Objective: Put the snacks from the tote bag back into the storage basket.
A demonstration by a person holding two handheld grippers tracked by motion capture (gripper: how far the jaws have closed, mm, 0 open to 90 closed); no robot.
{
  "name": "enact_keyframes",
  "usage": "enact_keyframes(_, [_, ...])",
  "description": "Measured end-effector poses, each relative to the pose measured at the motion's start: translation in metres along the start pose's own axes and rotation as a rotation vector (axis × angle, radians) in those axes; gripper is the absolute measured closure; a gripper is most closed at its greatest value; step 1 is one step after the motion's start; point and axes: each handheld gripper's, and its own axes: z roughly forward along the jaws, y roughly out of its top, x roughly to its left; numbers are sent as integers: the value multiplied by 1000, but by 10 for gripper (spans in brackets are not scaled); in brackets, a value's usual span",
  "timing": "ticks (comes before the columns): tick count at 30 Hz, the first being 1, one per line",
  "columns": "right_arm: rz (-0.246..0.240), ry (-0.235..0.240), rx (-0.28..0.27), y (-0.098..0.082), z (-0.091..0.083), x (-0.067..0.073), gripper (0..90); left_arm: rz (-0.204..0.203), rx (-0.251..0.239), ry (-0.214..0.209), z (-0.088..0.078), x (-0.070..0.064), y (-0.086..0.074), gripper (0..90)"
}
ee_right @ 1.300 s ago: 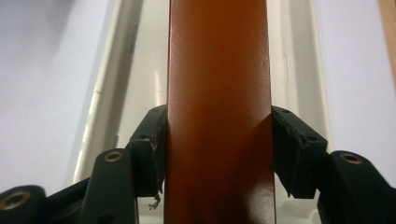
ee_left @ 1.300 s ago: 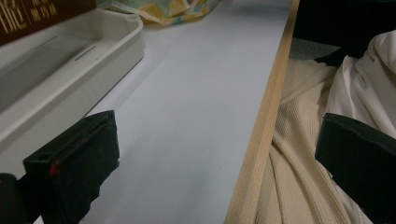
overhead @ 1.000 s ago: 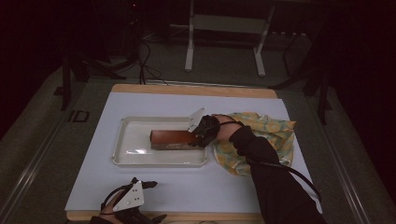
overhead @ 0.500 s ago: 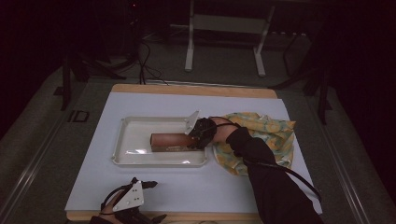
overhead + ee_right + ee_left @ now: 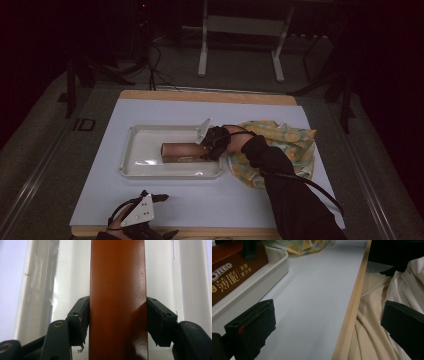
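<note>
Fingers of the left gripper (image 5: pixel 329 335) stand wide and idle at the table's near edge, while beyond them the right gripper (image 5: pixel 117 322) pinches one end of the brown biscuit box (image 5: pixel 182 151) in the white tray (image 5: pixel 140 172), so the far end could sag or twist loose.

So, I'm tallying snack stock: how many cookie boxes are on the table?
1. The brown cookie box lies in the white tray, its end clamped by the right gripper. Nothing suggests another, though the patterned cloth could hide something.
</note>
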Motion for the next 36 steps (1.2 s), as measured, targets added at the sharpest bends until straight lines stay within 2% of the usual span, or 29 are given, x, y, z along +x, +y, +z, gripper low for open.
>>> enact_keyframes(7, [-5, -5, 0, 4, -8, 1, 394, 1, -1, -4, 0, 0, 0, 0])
enact_keyframes(18, [7, -37, -40, 5, -34, 2, 394, 1, 3, -1, 1, 0, 0, 0])
enact_keyframes(23, [35, -54, -62, 3, -50, 3, 391, -2, 3, -4, 1, 0, 0, 0])
enact_keyframes(26, [46, -67, -64, 3, -56, 4, 367, -2, 3, -6, 1, 0, 0, 0])
enact_keyframes(27, [58, -77, -69, 2, -61, 4, 338, -2, 2, -6, 1, 0, 0, 0])
enact_keyframes(28, [94, -95, -85, 0, -69, 3, 273, -2, 3, -6, 1, 0, 0, 0])
enact_keyframes(30, [106, -110, -87, 0, -72, 3, 244, -3, 1, -7, 1, 0, 0, 0])
enact_keyframes(31, [128, -131, -90, -2, -78, 2, 186, -3, 1, -7, 1, 0, 1, 0])
enact_keyframes(33, [136, -137, -93, -3, -81, 3, 180, -2, 2, -6, 1, 0, 1, 0])
enact_keyframes(34, [151, -148, -102, -5, -86, 3, 134, -1, 2, -6, 1, 0, 1, 0])
enact_keyframes(35, [151, -148, -102, -5, -86, 3, 134, -2, 2, -7, 1, 0, 1, 0])
enact_keyframes(36, [174, -155, -124, -8, -92, 3, 128, -2, 4, -8, 1, 0, 1, 0])
